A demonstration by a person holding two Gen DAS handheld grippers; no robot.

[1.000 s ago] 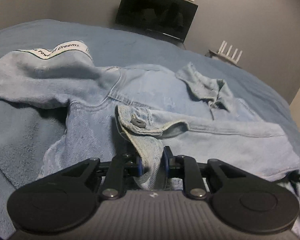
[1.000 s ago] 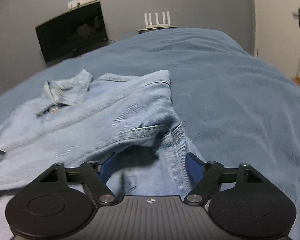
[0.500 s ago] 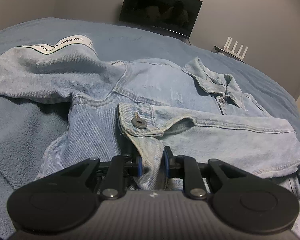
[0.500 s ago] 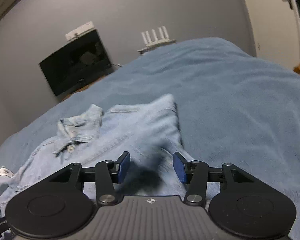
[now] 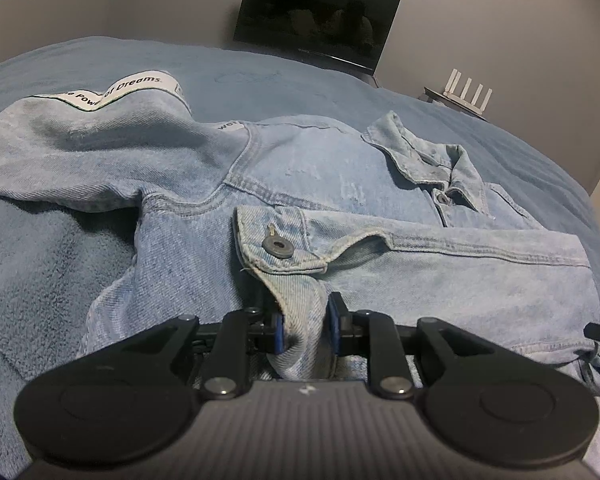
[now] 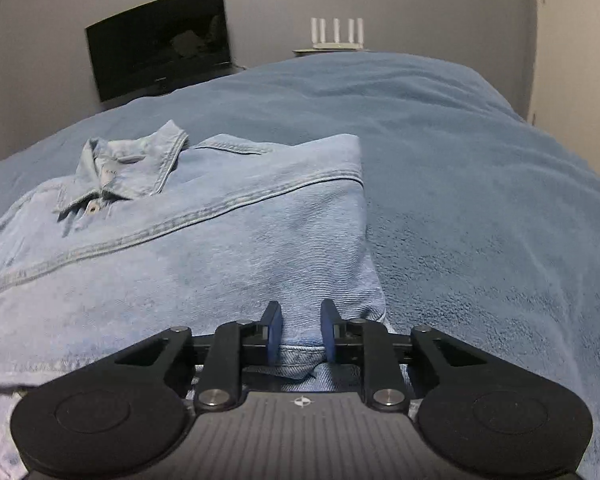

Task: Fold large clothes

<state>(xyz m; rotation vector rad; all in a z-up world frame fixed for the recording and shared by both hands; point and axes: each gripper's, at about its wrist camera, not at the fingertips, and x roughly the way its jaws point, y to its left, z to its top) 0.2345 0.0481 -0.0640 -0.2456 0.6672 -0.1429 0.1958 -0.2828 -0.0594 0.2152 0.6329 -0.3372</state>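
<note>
On the bed (image 6: 480, 184), blue fleece cover: one pale denim jacket (image 5: 340, 184) lying spread, collar (image 5: 424, 156) toward the far wall, one sleeve (image 5: 440, 252) already crossed over the chest. Other sleeve trails off to the left, with a printed white tape strip (image 5: 120, 90) along it.

Left gripper (image 5: 305, 328): pinching a fold of denim at the near end of the crossed sleeve, just below the cuff button (image 5: 277, 247). Pads pressed against cloth on both sides; cloth bunches up between them.

Right gripper (image 6: 299, 330): at the near hem, close to the jacket's right corner. Jaws closing, hem cloth between them; pads look to be touching the denim on both sides, though how firm the bite is, cannot tell.

Handling, as judged: denim is thick and fairly stiff, and heavy for a garment. It should hold a crease and not slip much on fleece, which will drag. Seams, cuff and hem band are the thickest parts, good for a secure pinch; a single layer mid-panel would sag and fold unevenly. With both hold points at the near edge, the likely next step is lifting the hem toward the collar. Risk: the crossed sleeve sliding off if the two sides rise unevenly.

Beyond the bed: dark monitor (image 6: 160, 44), white router (image 6: 336, 34).
</note>
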